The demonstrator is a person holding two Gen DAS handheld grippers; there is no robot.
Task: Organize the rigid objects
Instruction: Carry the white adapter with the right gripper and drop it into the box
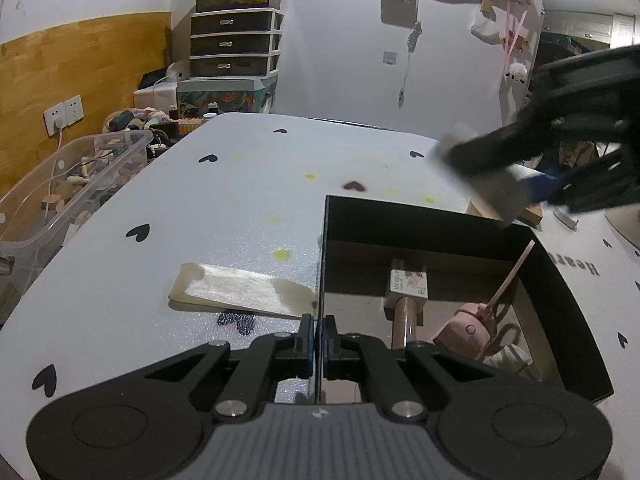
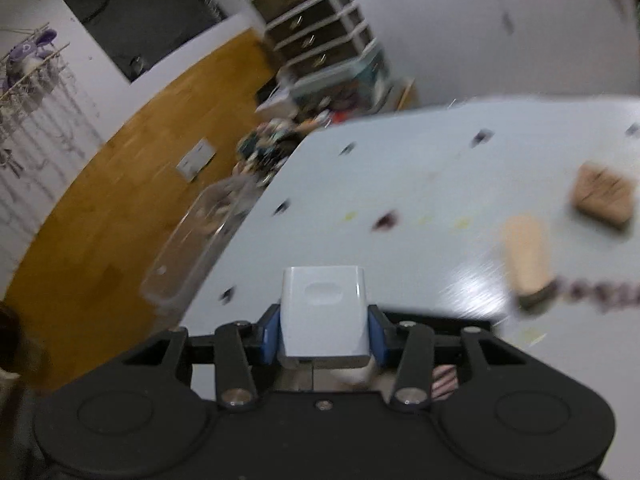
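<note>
Pinching the thin left wall of the open black rectangular box [image 1: 404,216], your left gripper [image 1: 319,344] has its blue-padded fingers [image 1: 307,340] drawn almost together, with the wall's edge caught between them. Just past those fingers, inside the box, lie a small white-labelled carton with a pinkish tube [image 1: 406,300], and a pink rounded gadget with a thin pink stick [image 1: 476,324] leaning toward the far right corner. To the left of the box, flat on the pale blue tabletop printed with black hearts [image 1: 240,200], sits a clear flat plastic packet [image 1: 240,290], its end touching the box wall.

Your right gripper [image 2: 323,330] holds a white, rounded-cornered plastic block [image 2: 323,316], its blue pads pressed against both sides. In the left wrist view that gripper hangs above the far right corner of the box, the white block blurred.

Farther out on the table, blurred in the right wrist view, are a pale wooden oblong piece [image 2: 526,252], a string of dark beads [image 2: 600,292] beside it, and a brown wedge-shaped block [image 2: 604,194]. Beyond the table's left edge stands a clear plastic storage bin [image 1: 60,196].
</note>
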